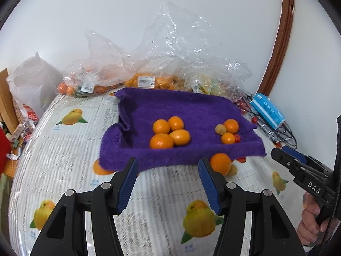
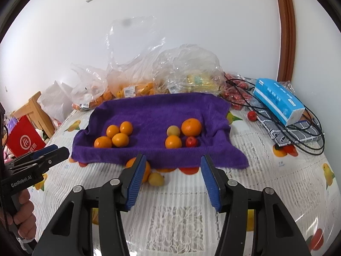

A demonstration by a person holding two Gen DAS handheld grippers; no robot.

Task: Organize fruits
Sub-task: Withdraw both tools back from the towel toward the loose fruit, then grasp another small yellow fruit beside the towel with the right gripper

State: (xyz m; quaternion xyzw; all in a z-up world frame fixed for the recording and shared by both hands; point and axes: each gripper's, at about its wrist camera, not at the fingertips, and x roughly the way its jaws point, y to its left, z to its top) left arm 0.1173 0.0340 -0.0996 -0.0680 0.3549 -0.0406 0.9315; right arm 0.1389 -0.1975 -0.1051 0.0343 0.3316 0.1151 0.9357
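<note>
A purple towel [image 1: 170, 108] [image 2: 149, 111] lies on the table. On its left sits a cluster of several oranges [image 1: 169, 133] [image 2: 116, 135]. On its right sit two oranges, a pale yellow fruit [image 1: 220, 129] [image 2: 173, 131] and a small red fruit [image 2: 191, 141]. An orange [image 1: 220, 162] [image 2: 139, 168] and a small yellow fruit [image 2: 156, 178] lie on the tablecloth at the towel's front edge. My left gripper [image 1: 168, 168] is open and empty above the tablecloth. My right gripper [image 2: 173, 167] is open and empty, with the loose orange at its left finger.
Clear plastic bags of fruit [image 1: 136, 74] [image 2: 136, 81] stand behind the towel against the wall. A blue tissue box [image 2: 279, 100], black cables [image 2: 307, 128] and red fruits [image 2: 234, 98] lie at the right. A red bag [image 2: 23, 138] and wooden chair [image 2: 36, 111] stand left.
</note>
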